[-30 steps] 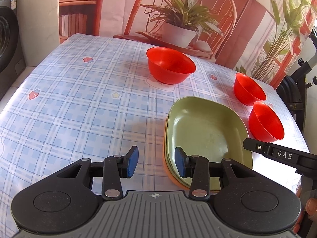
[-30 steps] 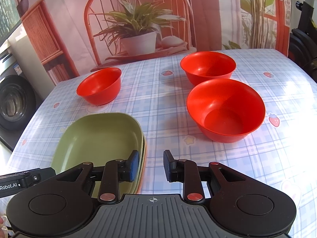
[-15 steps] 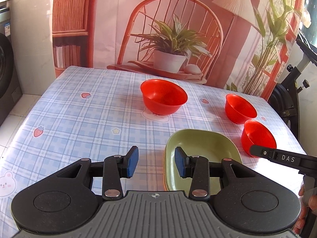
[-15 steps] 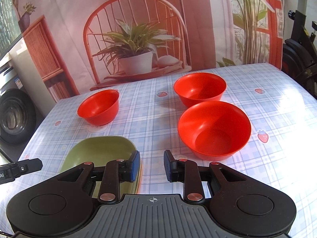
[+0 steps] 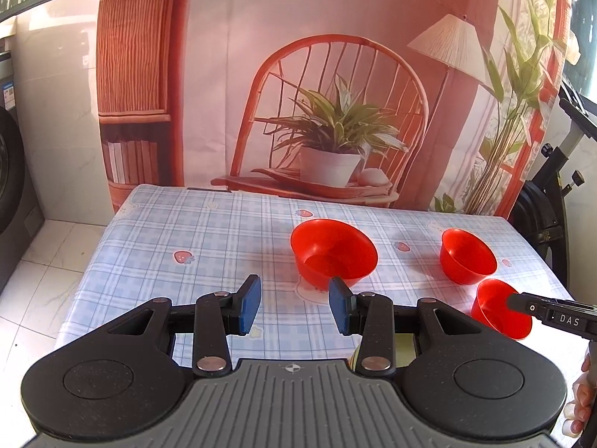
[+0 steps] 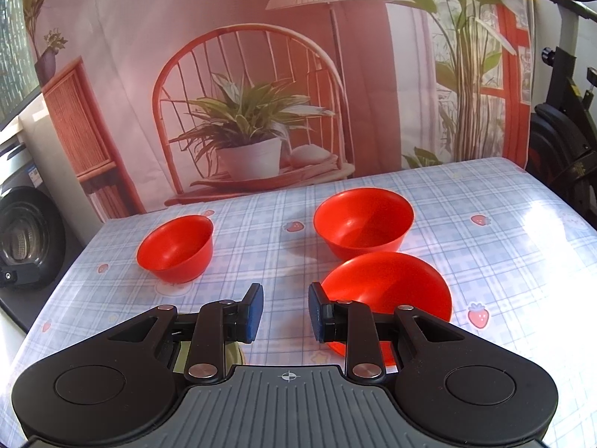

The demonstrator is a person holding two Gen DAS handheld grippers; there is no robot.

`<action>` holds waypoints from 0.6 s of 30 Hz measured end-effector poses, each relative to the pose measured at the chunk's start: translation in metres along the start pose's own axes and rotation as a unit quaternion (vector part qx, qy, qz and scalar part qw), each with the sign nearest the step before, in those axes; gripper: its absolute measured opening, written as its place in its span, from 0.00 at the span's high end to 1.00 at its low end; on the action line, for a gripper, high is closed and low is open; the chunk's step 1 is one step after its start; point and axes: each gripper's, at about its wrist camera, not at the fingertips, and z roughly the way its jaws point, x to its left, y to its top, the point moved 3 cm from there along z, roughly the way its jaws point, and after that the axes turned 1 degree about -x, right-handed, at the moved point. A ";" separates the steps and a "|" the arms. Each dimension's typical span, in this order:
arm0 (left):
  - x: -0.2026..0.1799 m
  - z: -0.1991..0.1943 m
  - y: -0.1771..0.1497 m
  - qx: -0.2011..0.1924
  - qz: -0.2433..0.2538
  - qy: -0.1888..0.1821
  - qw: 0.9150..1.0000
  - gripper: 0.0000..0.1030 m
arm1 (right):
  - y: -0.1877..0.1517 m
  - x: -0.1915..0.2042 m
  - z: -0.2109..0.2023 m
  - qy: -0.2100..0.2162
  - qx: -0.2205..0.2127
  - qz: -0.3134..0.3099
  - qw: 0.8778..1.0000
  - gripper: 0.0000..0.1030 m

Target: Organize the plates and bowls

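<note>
Three red bowls stand apart on the blue checked tablecloth (image 5: pixel 194 246). The left bowl (image 5: pixel 334 252) (image 6: pixel 175 248) sits just beyond my left gripper (image 5: pixel 294 302), which is open and holds nothing. The far right bowl (image 5: pixel 468 255) (image 6: pixel 363 220) stands behind the near right bowl (image 5: pixel 500 310) (image 6: pixel 388 287). My right gripper (image 6: pixel 285 310) hangs open and empty, just left of that near bowl. Of the green plate stack only slivers (image 5: pixel 405 347) (image 6: pixel 231 352) show under the gripper bodies. The right gripper's finger (image 5: pixel 548 311) crosses the near right bowl in the left wrist view.
A printed backdrop of a chair and potted plant (image 5: pixel 332 149) hangs behind the table's far edge. A washing machine (image 6: pixel 26 239) stands on the left, an exercise bike (image 6: pixel 559 142) on the right. A hand (image 5: pixel 582 403) shows at the lower right.
Both grippers have risen and tipped upward. The green plates have slid down beneath the gripper bodies, and the bowls sit lower in both views. Neither pair of jaws has changed its gap.
</note>
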 end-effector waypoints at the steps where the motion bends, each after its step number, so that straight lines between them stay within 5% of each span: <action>1: -0.001 0.003 0.004 0.000 0.000 0.000 1.000 0.59 | 0.004 0.001 0.003 0.000 -0.001 -0.005 1.000 0.76; 18: -0.002 0.110 0.024 0.060 -0.015 -0.009 0.998 0.59 | 0.051 0.037 0.086 0.054 0.045 -0.039 0.997 0.76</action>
